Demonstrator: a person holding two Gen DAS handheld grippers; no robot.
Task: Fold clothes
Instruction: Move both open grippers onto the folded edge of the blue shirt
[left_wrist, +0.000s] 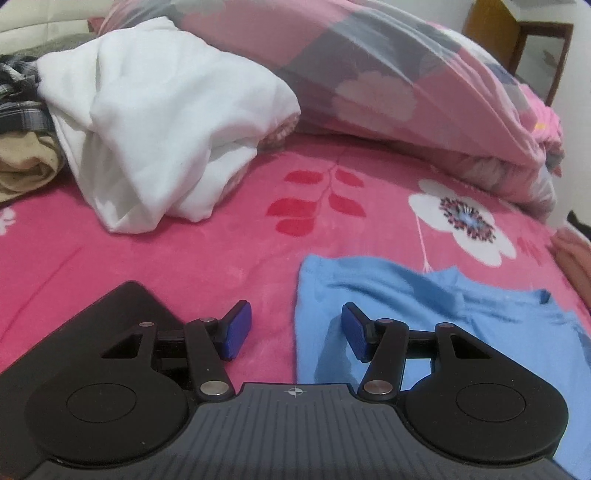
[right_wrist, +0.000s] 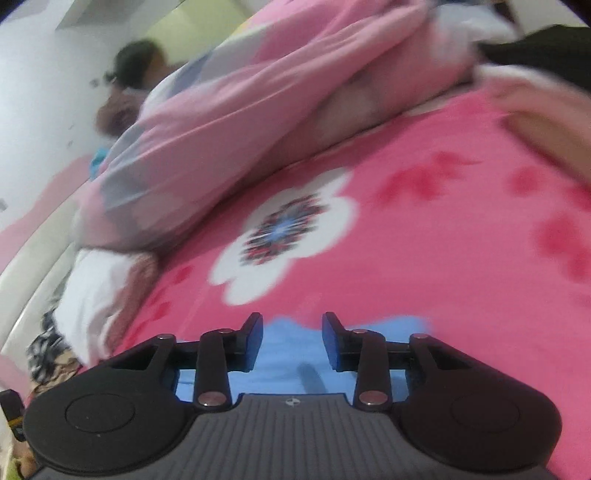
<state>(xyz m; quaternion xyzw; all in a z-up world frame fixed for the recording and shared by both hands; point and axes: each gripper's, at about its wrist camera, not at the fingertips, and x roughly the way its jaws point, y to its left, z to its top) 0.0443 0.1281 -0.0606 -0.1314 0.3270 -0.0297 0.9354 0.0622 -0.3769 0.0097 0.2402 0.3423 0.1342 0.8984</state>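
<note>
Blue shirt (left_wrist: 443, 314), white cloth (left_wrist: 166, 122), pink blanket (left_wrist: 221, 258) with flowers, perhaps red-leaved.

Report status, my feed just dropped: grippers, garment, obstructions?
Left hand-held gripper open, empty. Right hand-held gripper open, nothing gripped. Light blue cotton garment flat on pink floral blanket. Crumpled white cloth pile well clear.

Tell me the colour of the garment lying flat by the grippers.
Light blue garment, plain; clearest in the left wrist view.
</note>
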